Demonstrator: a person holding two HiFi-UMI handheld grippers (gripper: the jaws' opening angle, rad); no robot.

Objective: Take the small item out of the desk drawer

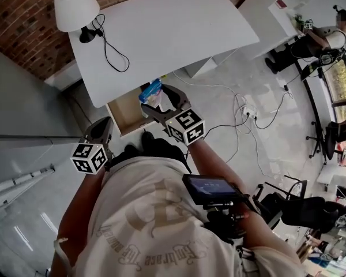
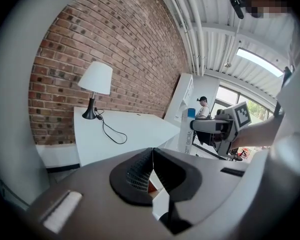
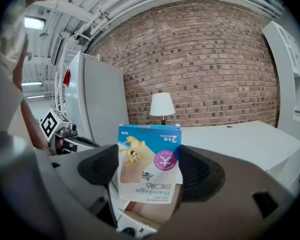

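Note:
My right gripper is shut on a small bandage packet, blue and white with a cartoon print. In the head view the packet hangs above the open wooden drawer under the white desk. In the right gripper view the jaws press the packet from both sides and it stands upright. My left gripper is held low at the left of the drawer, and its jaws meet with nothing between them. From the left gripper view, the right gripper shows with the packet held up.
A white lamp with a black cord stands on the desk's left end. Cables and a power strip lie on the floor to the right. A grey cabinet stands at the left. A seated person is far right.

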